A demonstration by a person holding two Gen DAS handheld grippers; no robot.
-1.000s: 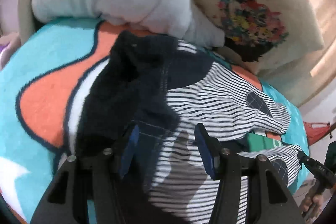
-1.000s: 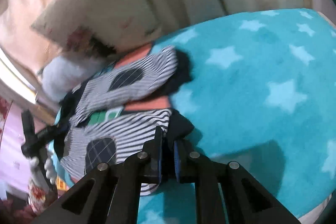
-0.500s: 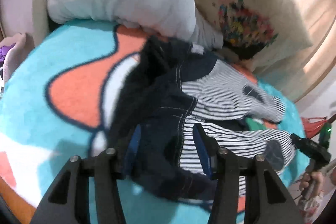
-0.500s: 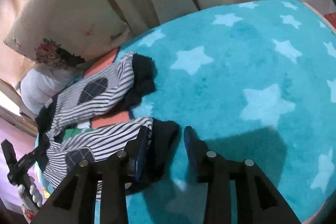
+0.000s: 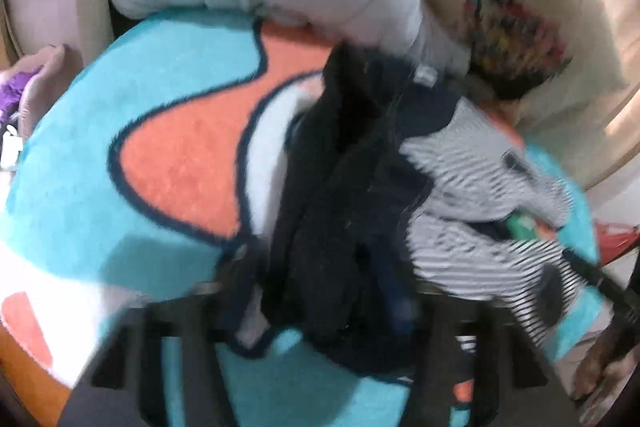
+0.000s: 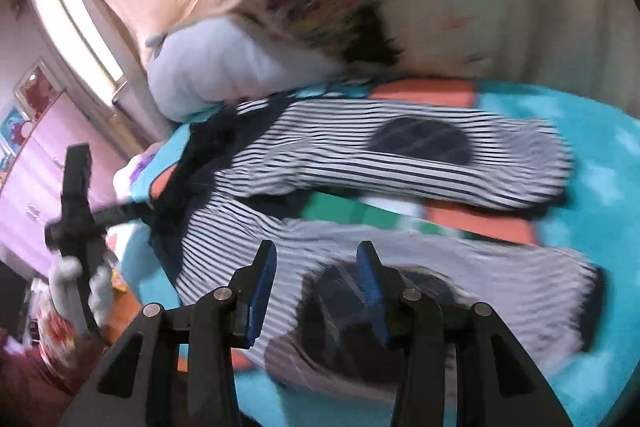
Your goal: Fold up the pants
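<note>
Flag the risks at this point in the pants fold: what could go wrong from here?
1. The waist end of the pants is a dark bunched heap; the left tool is too blurred to show a clean edge grip, so it may catch several layers.
2. The right tool is open above the near leg, holding nothing. The legs lie splayed apart, so a fold now would likely come out crooked.

The left wrist view looks close and low along the waistband of the pants (image 5: pixel 348 211) toward the floral pillow (image 5: pixel 516 3). The right wrist view faces across both striped legs toward the same pillow. Both share pants, blanket (image 6: pixel 600 187) and pillow.
</note>
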